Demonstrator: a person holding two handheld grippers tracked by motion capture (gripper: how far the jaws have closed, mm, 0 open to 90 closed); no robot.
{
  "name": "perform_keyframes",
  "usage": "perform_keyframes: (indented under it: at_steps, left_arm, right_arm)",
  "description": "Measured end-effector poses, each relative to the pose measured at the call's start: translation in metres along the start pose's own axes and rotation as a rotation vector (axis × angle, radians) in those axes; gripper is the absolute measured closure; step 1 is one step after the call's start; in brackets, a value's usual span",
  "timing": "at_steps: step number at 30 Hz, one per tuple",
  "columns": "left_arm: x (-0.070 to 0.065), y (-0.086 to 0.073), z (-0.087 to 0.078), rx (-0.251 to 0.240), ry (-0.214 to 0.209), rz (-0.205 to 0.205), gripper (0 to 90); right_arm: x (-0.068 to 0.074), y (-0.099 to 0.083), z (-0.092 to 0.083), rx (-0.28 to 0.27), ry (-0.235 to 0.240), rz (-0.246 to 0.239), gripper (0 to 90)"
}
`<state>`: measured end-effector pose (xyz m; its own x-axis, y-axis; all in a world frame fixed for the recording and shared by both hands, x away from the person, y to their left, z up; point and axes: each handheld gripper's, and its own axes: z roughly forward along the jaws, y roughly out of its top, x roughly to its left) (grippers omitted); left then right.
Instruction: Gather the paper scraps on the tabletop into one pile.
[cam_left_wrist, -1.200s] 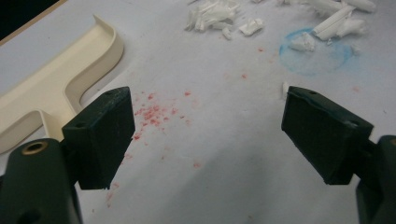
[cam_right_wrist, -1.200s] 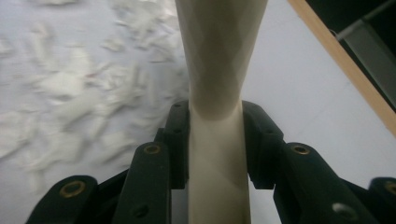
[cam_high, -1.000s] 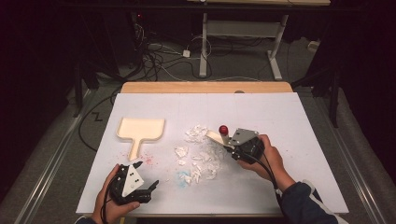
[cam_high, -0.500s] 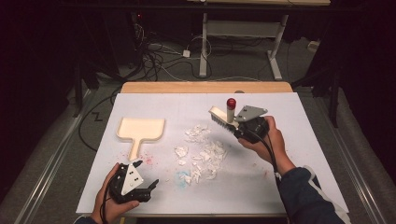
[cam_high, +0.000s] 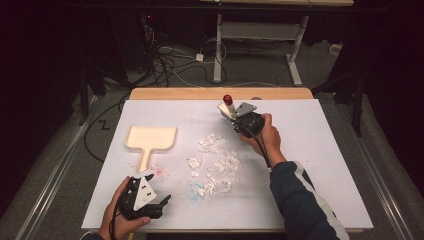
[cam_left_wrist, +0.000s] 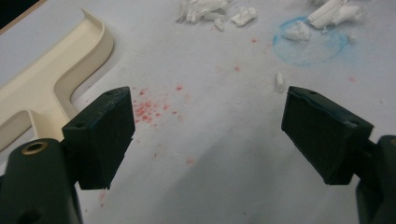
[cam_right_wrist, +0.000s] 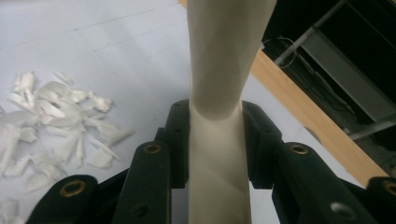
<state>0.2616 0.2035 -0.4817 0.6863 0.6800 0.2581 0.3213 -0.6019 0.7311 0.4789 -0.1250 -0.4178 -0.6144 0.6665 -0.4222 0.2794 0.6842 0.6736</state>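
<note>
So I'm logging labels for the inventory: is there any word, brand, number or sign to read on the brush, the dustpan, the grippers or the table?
None can be read.
Brush handle: plain cream, no print.
Dustpan: plain, no mark.
Left gripper and right gripper: no lettering on the black jaws or grey plates.
Table: red specks and a blue chalky ring, no writing.

Black two-jaw left gripper (cam_high: 159, 204), grey three-cornered plate (cam_high: 144, 190), brass-coloured rivets; right gripper (cam_high: 226, 111) matching, black cable; dark white-striped sleeve (cam_high: 305, 205).
</note>
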Motion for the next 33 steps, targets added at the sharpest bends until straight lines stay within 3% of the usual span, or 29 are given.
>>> perform_keyframes:
  at_steps: [4, 6, 8, 11, 15, 19, 25, 27, 32, 33]
  left_arm:
    - [0.001, -0.002, -0.001, 0.005, -0.001, 0.002, 16.3]
    - [0.002, -0.002, -0.002, -0.002, 0.001, 0.0, 16.3]
    - [0.003, -0.003, -0.003, -0.009, 0.004, -0.007, 16.3]
    - [0.004, -0.003, -0.004, -0.011, 0.003, -0.012, 16.3]
    - [0.003, -0.003, -0.003, -0.012, 0.0, -0.001, 16.3]
    - [0.003, -0.002, -0.003, -0.011, -0.005, 0.004, 16.3]
    - [0.001, -0.001, -0.003, -0.011, -0.005, 0.01, 16.3]
    - [0.001, 0.0, -0.003, -0.013, -0.007, 0.01, 16.3]
    - [0.001, 0.001, -0.003, -0.014, -0.003, 0.004, 16.3]
    - [0.001, 0.001, -0.003, -0.015, -0.001, 0.003, 16.3]
  right_arm:
    - [0.015, 0.006, 0.006, -0.013, 0.074, -0.067, 68.0]
    - [0.024, 0.009, 0.006, -0.049, 0.167, -0.12, 67.9]
    - [0.036, 0.014, 0.004, -0.06, 0.193, -0.192, 67.9]
    - [0.049, 0.017, 0.0, -0.088, 0.272, -0.245, 67.9]
    - [0.062, 0.011, -0.01, -0.123, 0.345, -0.316, 67.7]
    - [0.066, -0.002, -0.025, -0.15, 0.41, -0.383, 67.5]
    - [0.062, -0.023, -0.052, -0.206, 0.5, -0.4, 67.6]
    - [0.06, -0.028, -0.061, -0.222, 0.518, -0.385, 67.8]
    - [0.05, -0.035, -0.076, -0.266, 0.481, -0.347, 67.9]
    - [0.047, -0.034, -0.077, -0.275, 0.472, -0.319, 68.0]
